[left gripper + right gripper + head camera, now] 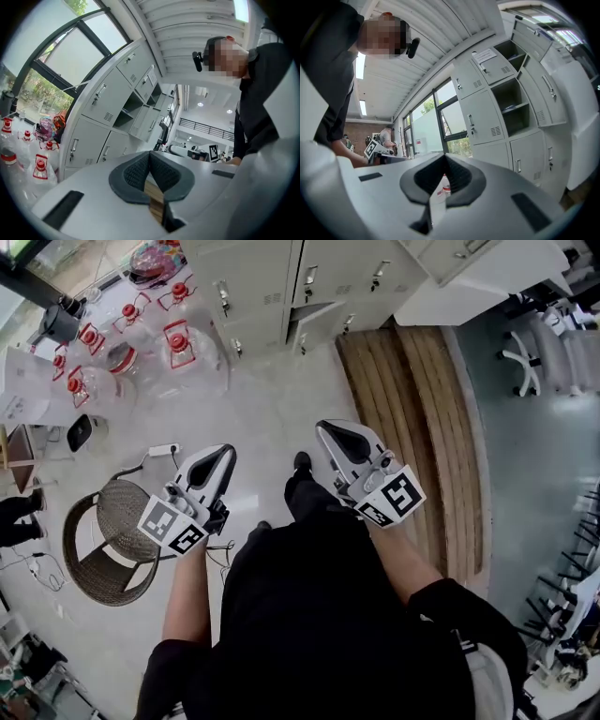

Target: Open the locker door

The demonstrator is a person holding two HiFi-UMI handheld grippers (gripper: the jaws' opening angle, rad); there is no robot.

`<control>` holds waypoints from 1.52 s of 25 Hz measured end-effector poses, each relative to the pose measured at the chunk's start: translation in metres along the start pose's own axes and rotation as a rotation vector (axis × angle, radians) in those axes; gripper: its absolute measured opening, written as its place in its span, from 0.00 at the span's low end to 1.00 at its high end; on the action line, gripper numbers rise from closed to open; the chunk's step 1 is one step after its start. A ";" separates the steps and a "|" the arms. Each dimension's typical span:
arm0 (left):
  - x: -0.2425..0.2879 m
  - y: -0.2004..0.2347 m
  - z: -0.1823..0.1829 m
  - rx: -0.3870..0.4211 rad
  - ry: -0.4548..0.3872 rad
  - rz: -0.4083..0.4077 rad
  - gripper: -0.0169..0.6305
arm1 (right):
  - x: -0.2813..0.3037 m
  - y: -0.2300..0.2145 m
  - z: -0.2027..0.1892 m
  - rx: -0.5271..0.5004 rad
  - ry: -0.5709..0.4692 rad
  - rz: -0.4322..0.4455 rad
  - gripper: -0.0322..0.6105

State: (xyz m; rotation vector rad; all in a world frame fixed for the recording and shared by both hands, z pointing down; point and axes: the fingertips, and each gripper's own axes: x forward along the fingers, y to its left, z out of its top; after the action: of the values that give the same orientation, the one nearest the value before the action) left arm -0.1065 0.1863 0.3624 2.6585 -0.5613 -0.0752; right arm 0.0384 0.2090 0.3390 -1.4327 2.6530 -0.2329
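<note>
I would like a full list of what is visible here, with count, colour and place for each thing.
lockers: one bank, many doors, pale grey, top of head view
water jugs: several, clear with red caps, floor at upper left
wicker chair: one, brown, floor at left
power strip: one, white, floor above the chair
wooden planks: one strip, brown, right of centre
office chair: at least one, white, upper right
person's clothing: black, bottom centre
left gripper: one, grey, black pads, jaws together, empty
right gripper: one, same colours, jaws together, empty
</note>
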 end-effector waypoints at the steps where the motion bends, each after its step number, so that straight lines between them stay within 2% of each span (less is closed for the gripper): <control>1: 0.017 0.004 0.010 0.013 0.000 -0.001 0.05 | 0.003 -0.017 0.005 0.007 -0.003 0.007 0.07; 4: 0.065 0.016 0.029 0.011 -0.016 0.007 0.05 | 0.014 -0.064 0.015 0.026 -0.003 0.033 0.07; 8: 0.107 0.033 0.036 -0.009 -0.018 0.049 0.05 | 0.035 -0.107 0.021 0.047 -0.015 0.075 0.07; 14: 0.130 0.067 0.047 -0.009 -0.001 0.092 0.05 | 0.086 -0.145 0.005 0.090 0.019 0.106 0.07; 21: 0.125 0.151 0.070 -0.032 -0.039 0.115 0.05 | 0.178 -0.155 -0.016 0.079 0.068 0.131 0.08; 28: 0.123 0.261 0.099 -0.020 -0.018 0.095 0.05 | 0.282 -0.168 -0.035 0.031 0.174 0.102 0.10; 32: 0.118 0.323 0.121 -0.031 0.010 0.078 0.05 | 0.347 -0.175 -0.057 0.047 0.221 0.074 0.14; 35: 0.123 0.356 0.125 -0.071 0.008 0.071 0.05 | 0.384 -0.192 -0.069 0.039 0.253 0.066 0.16; 38: 0.121 0.383 0.127 -0.075 0.002 0.063 0.05 | 0.417 -0.206 -0.090 0.046 0.290 0.051 0.17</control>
State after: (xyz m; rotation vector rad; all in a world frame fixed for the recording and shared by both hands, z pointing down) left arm -0.1566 -0.2290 0.4084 2.5656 -0.6289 -0.0740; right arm -0.0361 -0.2446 0.4538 -1.4111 2.8826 -0.5315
